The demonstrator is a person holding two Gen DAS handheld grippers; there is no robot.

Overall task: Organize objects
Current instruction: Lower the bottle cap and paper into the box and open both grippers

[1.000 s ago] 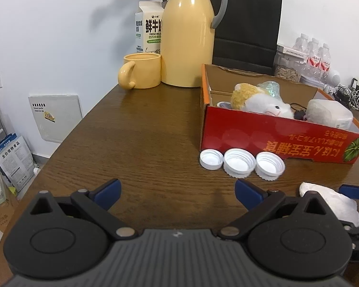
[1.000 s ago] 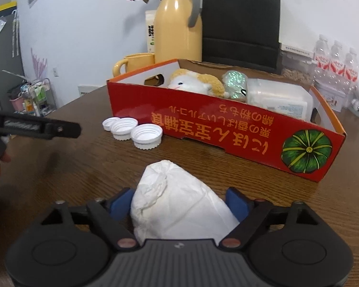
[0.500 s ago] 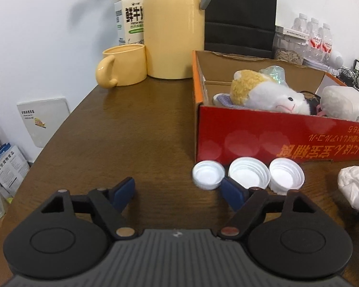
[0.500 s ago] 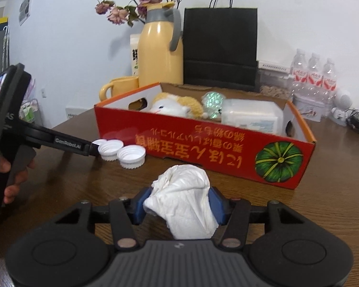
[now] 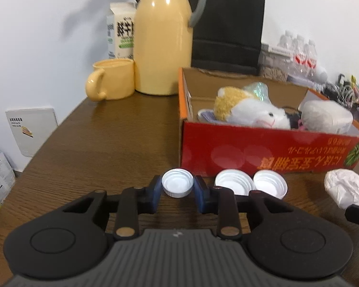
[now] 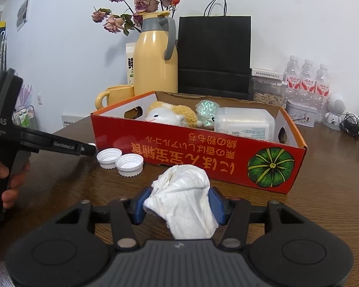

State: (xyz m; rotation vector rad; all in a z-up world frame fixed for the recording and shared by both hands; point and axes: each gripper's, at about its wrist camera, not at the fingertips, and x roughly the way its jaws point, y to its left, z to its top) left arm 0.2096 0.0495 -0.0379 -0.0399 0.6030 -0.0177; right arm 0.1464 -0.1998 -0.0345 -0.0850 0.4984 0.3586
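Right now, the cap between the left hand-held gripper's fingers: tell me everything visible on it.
The small white cap looks like plastic, round, lying open side up on the wooden table, with thread ridges showing inside and a ribbed outer rim. It is the leftmost of three caps in a row before the red box, slightly apart from the middle cap. The left hand-held gripper has just been closing; its blue pads sit against both sides. In the right wrist view the gripper hides it almost entirely.

Dark wood table (image 5: 112,143) with a red cardboard box (image 5: 263,157) sitting on it. Three white bottle caps (image 5: 234,185) lie right in front of the box; yellow mug (image 5: 112,80), thermos (image 5: 162,38) behind its left corner.
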